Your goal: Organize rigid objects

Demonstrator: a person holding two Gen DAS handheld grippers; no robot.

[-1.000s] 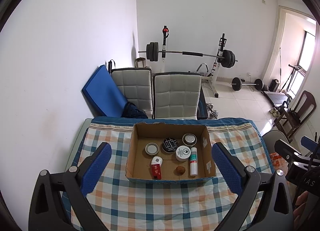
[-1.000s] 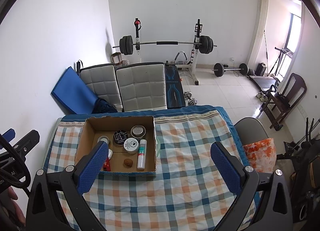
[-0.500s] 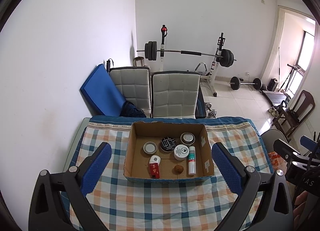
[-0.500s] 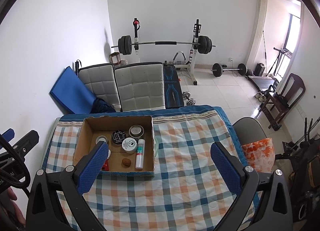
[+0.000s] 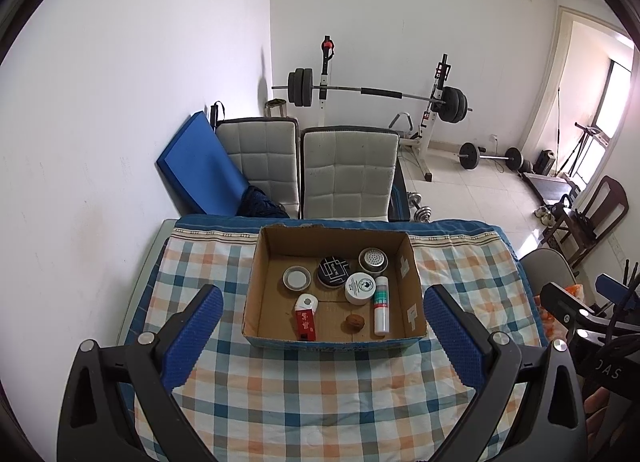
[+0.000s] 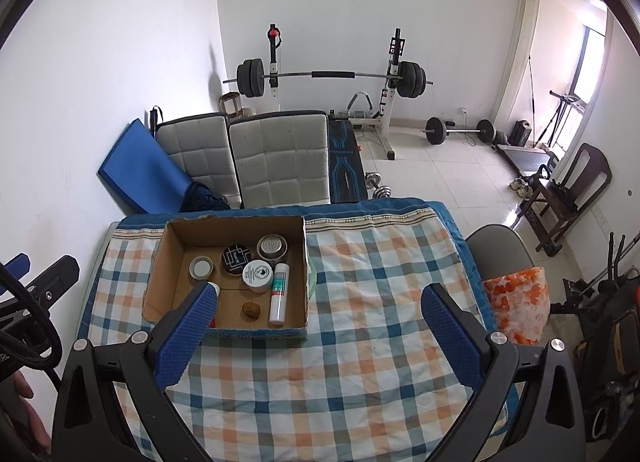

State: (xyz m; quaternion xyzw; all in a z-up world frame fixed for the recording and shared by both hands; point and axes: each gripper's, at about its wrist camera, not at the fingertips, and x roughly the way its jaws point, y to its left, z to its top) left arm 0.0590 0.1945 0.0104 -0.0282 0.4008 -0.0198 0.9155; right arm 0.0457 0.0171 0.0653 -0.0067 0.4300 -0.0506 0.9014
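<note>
An open cardboard box (image 5: 412, 282) (image 6: 160, 274) stands on the checkered tablecloth (image 5: 320, 390) (image 6: 360, 342) at the far side of the table. Inside lie a red and white pack (image 5: 306, 316), a brown walnut (image 5: 355, 321) (image 6: 251, 309), a white tube (image 5: 381, 310) (image 6: 279, 294), a white jar (image 5: 360, 288) (image 6: 258, 275), a black round tin (image 5: 333, 271) (image 6: 236, 258), a small white lid (image 5: 297, 277) (image 6: 201, 267) and a metal shaker tin (image 5: 373, 260) (image 6: 272, 247). My left gripper (image 5: 322, 326) is open and empty, above the table in front of the box. My right gripper (image 6: 320, 326) is open and empty, to the box's right.
Two padded chairs (image 5: 348, 174) and a blue mat (image 5: 200, 166) stand behind the table. A barbell rack (image 6: 332, 78) is at the back wall. A grey chair with an orange patterned bag (image 6: 516, 302) is at the table's right.
Both grippers have pulled back and up a little, so the box sits slightly higher and smaller in both views. Nothing in the box has moved.
</note>
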